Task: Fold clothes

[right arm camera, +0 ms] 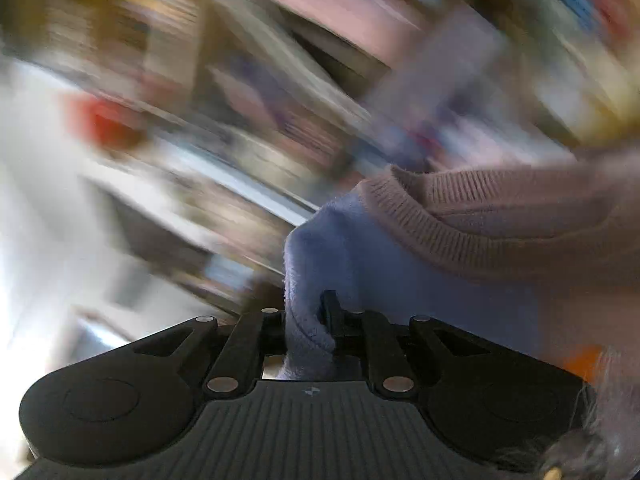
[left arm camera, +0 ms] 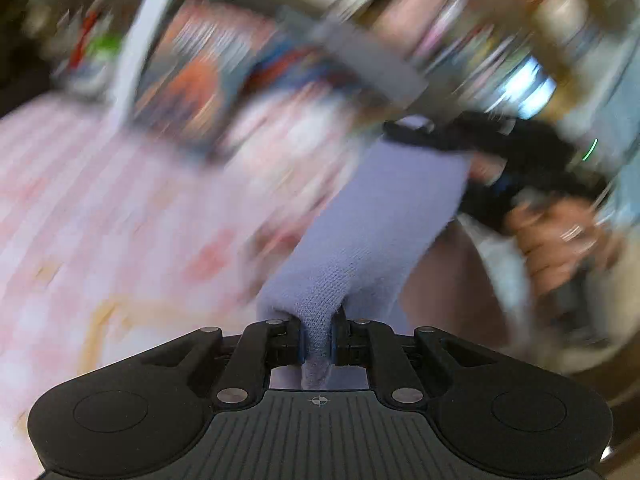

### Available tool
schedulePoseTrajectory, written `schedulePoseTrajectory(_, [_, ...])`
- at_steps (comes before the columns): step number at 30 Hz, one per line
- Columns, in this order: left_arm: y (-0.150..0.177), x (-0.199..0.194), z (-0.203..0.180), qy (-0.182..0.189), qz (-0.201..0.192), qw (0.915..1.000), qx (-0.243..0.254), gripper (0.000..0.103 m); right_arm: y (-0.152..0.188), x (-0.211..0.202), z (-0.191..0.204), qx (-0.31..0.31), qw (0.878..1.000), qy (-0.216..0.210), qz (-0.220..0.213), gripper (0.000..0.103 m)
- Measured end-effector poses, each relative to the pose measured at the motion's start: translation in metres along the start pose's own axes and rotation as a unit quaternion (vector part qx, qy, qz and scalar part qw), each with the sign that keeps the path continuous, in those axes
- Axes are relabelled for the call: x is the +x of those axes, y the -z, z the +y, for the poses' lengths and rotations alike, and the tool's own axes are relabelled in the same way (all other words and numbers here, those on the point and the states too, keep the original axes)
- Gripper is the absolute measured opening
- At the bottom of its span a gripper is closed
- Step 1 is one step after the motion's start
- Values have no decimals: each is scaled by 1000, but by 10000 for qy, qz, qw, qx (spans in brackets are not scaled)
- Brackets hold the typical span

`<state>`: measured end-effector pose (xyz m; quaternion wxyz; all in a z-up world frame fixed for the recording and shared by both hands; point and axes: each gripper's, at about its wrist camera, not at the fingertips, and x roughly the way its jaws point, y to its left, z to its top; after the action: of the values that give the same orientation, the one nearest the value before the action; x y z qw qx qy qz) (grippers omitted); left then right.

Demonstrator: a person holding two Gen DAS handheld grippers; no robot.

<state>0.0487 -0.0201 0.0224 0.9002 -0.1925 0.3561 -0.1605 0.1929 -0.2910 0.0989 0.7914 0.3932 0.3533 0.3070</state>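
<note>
A lavender knit garment (left arm camera: 384,216) hangs stretched in the air between my two grippers. My left gripper (left arm camera: 318,332) is shut on one bunched end of it. The cloth runs up and right to my right gripper (left arm camera: 460,136), black and blurred, held by a hand (left arm camera: 560,236). In the right wrist view my right gripper (right arm camera: 308,320) is shut on a fold of the same lavender garment (right arm camera: 360,248), whose ribbed pinkish-mauve collar or hem band (right arm camera: 480,216) lies to the right. Both views are heavily motion-blurred.
A pink checked bedspread (left arm camera: 100,200) lies below and to the left. Blurred shelves with colourful books and boxes (left arm camera: 224,60) stand behind it. A white upright post (left arm camera: 136,52) is at the bed's far edge. The right wrist view shows blurred shelving (right arm camera: 240,140).
</note>
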Motion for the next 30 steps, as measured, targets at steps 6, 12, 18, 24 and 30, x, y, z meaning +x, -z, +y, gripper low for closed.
schedulePoseTrajectory(6, [12, 15, 39, -587, 388, 9975, -22, 10, 40, 82, -19, 58, 9949, 834, 562, 10])
schedulePoseTrajectory(12, [5, 21, 57, -755, 373, 9964, -118, 13, 59, 113, 13, -1131, 9848, 1110, 706, 53])
schedulePoseTrajectory(18, [0, 30, 73, -859, 358, 9955, -179, 12, 87, 59, -18, -1423, 9745, 1651, 527, 58])
schedulePoseTrajectory(24, [-11, 40, 85, -898, 261, 9947, -425, 12, 103, -18, -72, -1099, 9664, 2319, 173, 57])
schedulePoseTrajectory(30, [-19, 41, 80, -1107, 353, 9931, -172, 16, 115, -74, -112, -702, 9471, 3131, -78, 51])
